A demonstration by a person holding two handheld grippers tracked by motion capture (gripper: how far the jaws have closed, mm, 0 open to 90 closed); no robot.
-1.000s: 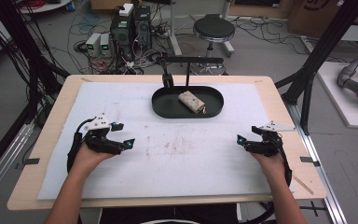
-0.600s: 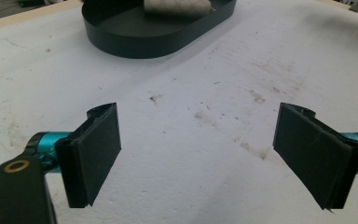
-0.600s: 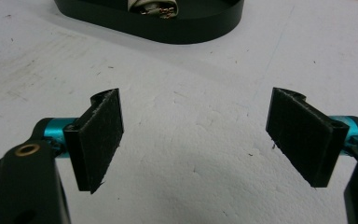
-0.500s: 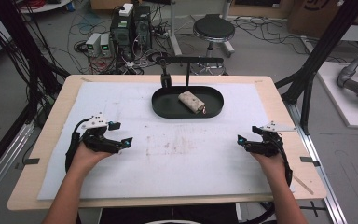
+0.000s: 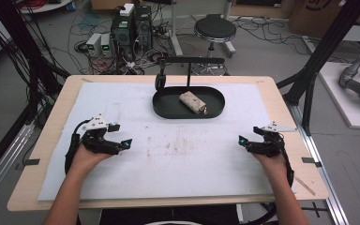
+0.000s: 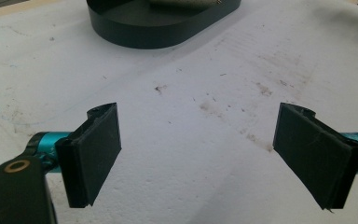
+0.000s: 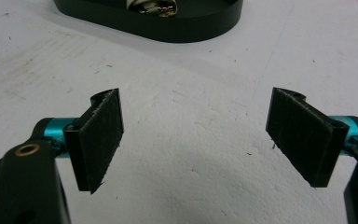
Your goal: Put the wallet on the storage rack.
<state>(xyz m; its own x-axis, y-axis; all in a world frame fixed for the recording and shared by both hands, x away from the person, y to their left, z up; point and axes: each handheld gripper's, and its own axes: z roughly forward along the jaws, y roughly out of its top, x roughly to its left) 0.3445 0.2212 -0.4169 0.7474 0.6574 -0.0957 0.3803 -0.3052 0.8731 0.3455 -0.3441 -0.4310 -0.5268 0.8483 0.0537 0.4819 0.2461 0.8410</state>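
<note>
Black and oval, the tray (image 5: 168,108) sits at the far middle of the white mat (image 5: 178,187), and in it lies a small beige roll (image 5: 192,102), on its side and a little to the right of the tray's centre. It seems to be the thing the work is about, because both grippers point toward it. Behind the tray stands a black T-shaped stand (image 5: 189,63) with a small dark piece (image 5: 160,80) hanging from its left end.

In the high view, the left gripper (image 5: 122,145) rests low on the mat at the left, and the right gripper (image 5: 244,143) at the right, both well apart from the tray. Each one has its jaws spread wide with nothing between them; the left gripper view shows only stained mat between the black pads (image 6: 95,151), and the right gripper view shows the same.

I judge this as a ready position: hands are placed evenly on both sides so either one can reach forward to the roll. No approach to the roll has begun yet.
</note>
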